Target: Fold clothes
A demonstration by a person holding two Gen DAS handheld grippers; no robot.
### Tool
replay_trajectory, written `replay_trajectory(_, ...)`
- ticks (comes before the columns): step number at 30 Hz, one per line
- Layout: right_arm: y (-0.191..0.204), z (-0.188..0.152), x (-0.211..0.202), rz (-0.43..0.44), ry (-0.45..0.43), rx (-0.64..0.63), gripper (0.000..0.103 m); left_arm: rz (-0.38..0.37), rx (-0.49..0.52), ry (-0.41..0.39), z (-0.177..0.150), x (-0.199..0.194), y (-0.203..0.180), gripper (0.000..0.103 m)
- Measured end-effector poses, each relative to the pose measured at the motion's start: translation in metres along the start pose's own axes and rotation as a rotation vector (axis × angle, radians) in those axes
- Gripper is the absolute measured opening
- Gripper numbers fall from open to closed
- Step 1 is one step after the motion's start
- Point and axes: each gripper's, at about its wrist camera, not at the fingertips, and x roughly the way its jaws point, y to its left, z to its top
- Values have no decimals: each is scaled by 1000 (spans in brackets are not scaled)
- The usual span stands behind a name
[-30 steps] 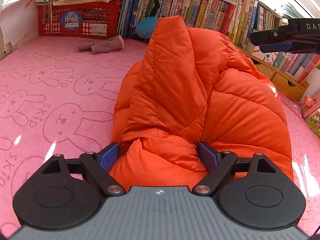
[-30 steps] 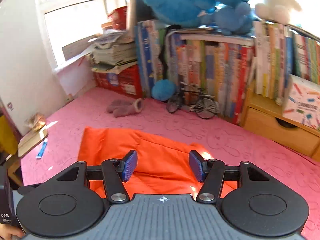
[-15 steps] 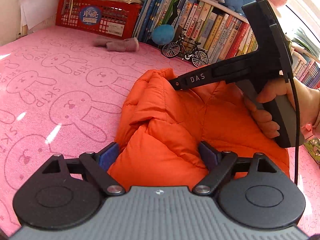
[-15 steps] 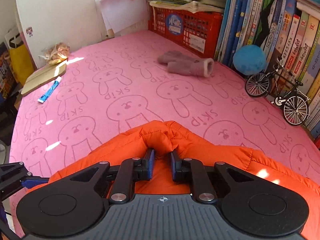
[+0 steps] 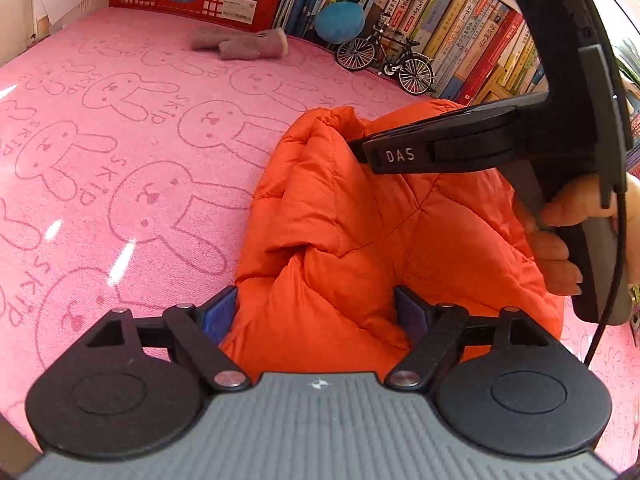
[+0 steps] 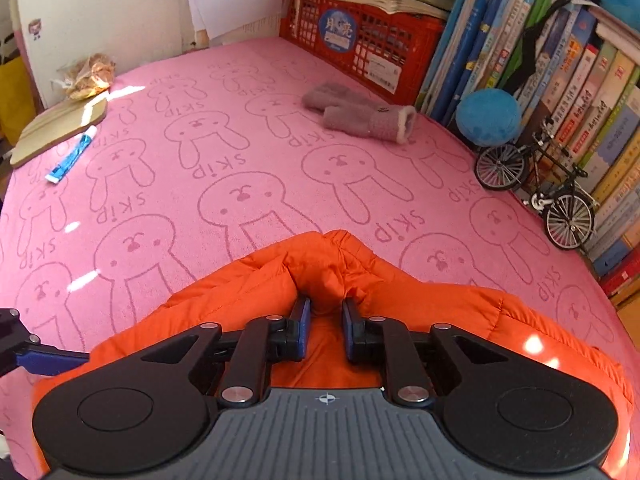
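An orange puffy jacket (image 5: 360, 240) lies bunched on the pink bunny-print mat (image 5: 120, 160). My left gripper (image 5: 314, 312) stands wide open at the jacket's near end, and a thick fold fills the gap between its blue pads. In the right wrist view my right gripper (image 6: 325, 320) is shut on a raised fold at the edge of the jacket (image 6: 440, 304). The left wrist view shows that gripper from the side, held by a hand (image 5: 560, 240), its tips buried in the fabric. One blue left finger (image 6: 52, 361) shows at the left edge of the right wrist view.
Grey mittens (image 6: 360, 114), a blue ball (image 6: 488, 118) and a model bicycle (image 6: 536, 188) sit along the bookshelf (image 6: 580, 80) at the back. A red crate (image 6: 360, 48) holds papers. A toothpaste tube (image 6: 72, 156) and wooden board (image 6: 56, 128) lie far left.
The raised jacket has come down onto the mat. My right gripper, open a second ago, closed on the jacket's edge fold and holds it. The left gripper stayed wide.
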Motion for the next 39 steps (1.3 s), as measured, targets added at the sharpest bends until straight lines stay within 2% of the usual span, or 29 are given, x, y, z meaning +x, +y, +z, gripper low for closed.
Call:
replay_trajectory(1, -1, -2, -20, 8, -9, 40, 42, -2, 36, 0, 5, -12, -3, 79)
replay_trajectory(2, -1, -6, -40, 15, -8, 72, 61, -12, 60, 9, 11, -23, -5, 82)
replay_trajectory(3, 1, -13, -58, 5, -7, 98, 70, -23, 75, 24, 15, -31, -6, 86)
replay_trajectory(6, 9, -38, -110, -42, -2, 182, 71, -46, 127, 68, 25, -51, -11, 88)
replay_trajectory(8, 11, -59, -139, -87, -18, 269, 74, -30, 229, 98, 25, -59, -22, 90)
replay_trajectory(12, 18, -89, -177, -150, -50, 384, 78, -40, 342, 78, 21, -74, -33, 90)
replay_trajectory(13, 20, -95, -186, -167, -61, 403, 80, -55, 349, 78, 23, -76, -33, 90)
replay_trajectory(15, 28, -105, -202, -203, -80, 429, 92, -82, 360, 81, 26, -78, -33, 91)
replay_trajectory(20, 49, -121, -216, -261, -75, 481, 98, -113, 428, 90, 27, -82, -36, 92)
replay_trajectory(28, 69, -140, -218, -284, -42, 617, 100, -161, 508, 116, 23, -81, -34, 95)
replay_trajectory(32, 78, -143, -214, -304, -26, 640, 103, -166, 518, 135, 25, -79, -28, 96)
replay_trajectory(39, 108, -142, -203, -388, 5, 618, 103, -169, 532, 167, 30, -74, -18, 96)
